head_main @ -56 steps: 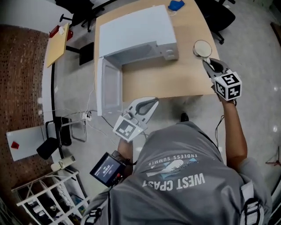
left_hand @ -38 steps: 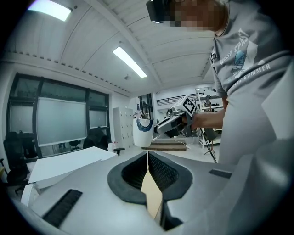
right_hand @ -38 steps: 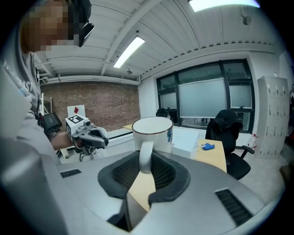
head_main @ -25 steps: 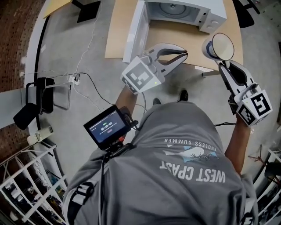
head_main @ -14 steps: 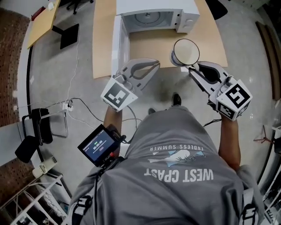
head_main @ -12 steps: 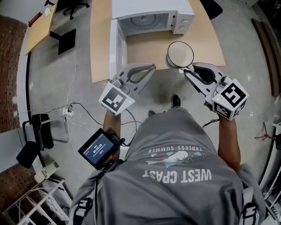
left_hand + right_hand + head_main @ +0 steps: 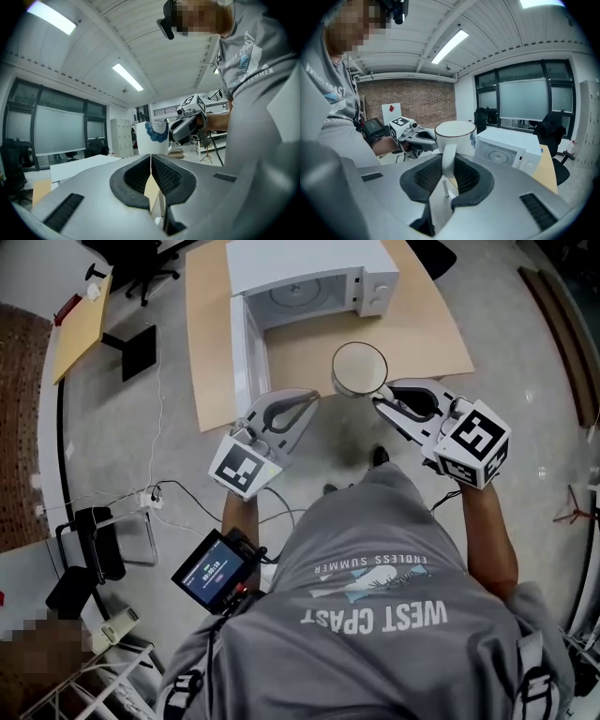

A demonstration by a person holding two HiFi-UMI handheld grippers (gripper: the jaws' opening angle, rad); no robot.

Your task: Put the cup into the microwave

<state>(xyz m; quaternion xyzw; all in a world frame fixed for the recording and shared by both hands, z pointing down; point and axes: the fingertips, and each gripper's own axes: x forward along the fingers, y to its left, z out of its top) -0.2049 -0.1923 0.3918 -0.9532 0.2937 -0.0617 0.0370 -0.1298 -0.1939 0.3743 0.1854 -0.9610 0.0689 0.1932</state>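
Observation:
A white cup [image 7: 359, 368] with a blue pattern hangs over the front edge of the wooden table [image 7: 427, 329]. My right gripper [image 7: 380, 401] is shut on its handle. In the right gripper view the handle [image 7: 448, 159] is clamped between the jaws of the right gripper [image 7: 447, 165], with the cup [image 7: 456, 136] upright beyond them. The white microwave [image 7: 309, 277] stands at the back of the table, its door [image 7: 246, 345] swung open to the left and its cavity showing. My left gripper [image 7: 305, 401] is shut on nothing, left of the cup and near the door; its jaws meet in the left gripper [image 7: 151, 158] view.
A handheld screen [image 7: 214, 568] hangs at the person's left side. Cables and a power strip [image 7: 150, 498] lie on the floor to the left. Office chairs [image 7: 131, 263] stand behind the table. A metal rack [image 7: 103, 681] is at the lower left.
The cup, first standing on the table's right side, is now lifted in my right gripper and has moved left toward the microwave's front. Both grippers have come closer to the table.

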